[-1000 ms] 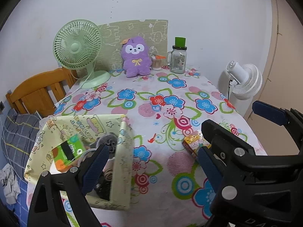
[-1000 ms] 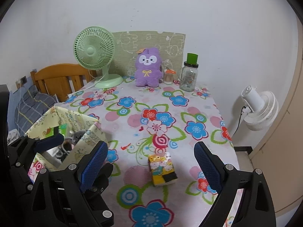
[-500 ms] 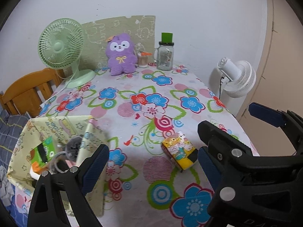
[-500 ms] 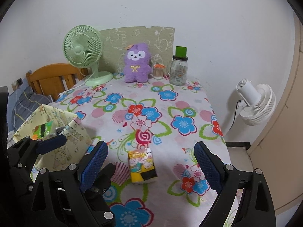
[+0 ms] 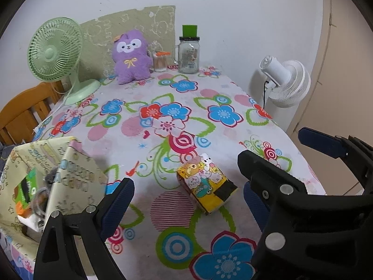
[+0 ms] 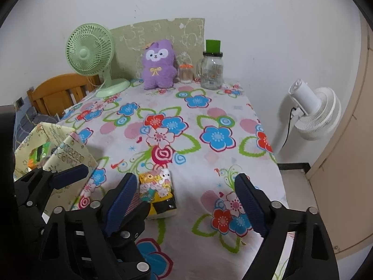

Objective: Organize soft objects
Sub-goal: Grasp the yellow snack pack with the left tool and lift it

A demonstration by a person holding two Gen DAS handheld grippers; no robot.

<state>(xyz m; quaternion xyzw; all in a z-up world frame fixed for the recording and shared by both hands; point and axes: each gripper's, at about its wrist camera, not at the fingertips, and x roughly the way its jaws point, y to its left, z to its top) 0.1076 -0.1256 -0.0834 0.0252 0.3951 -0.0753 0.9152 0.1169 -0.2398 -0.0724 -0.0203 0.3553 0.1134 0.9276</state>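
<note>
A yellow cartoon-print tissue pack [image 5: 206, 187] lies on the flowered tablecloth [image 5: 177, 116], just ahead of my open, empty left gripper [image 5: 186, 200]. It also shows in the right wrist view [image 6: 157, 193], beside the left finger of my open, empty right gripper [image 6: 186, 198]. A purple plush toy [image 5: 131, 57] sits upright at the table's far edge, seen too in the right wrist view [image 6: 159, 64]. A pale yellow patterned box [image 5: 35, 186] at the near left holds a green pack and other items; it also shows in the right wrist view [image 6: 58, 147].
A green desk fan [image 5: 56, 53] stands at the far left, a glass jar with a green lid [image 5: 189, 51] and a small toothpick jar [image 5: 159, 61] at the back. A white floor fan [image 5: 286, 81] stands off the right edge. A wooden chair [image 5: 23, 109] is behind left.
Both grippers have swung to the right, away from the box; the tissue pack has come to lie between the left gripper's fingers in view. Jaws have stayed open.
</note>
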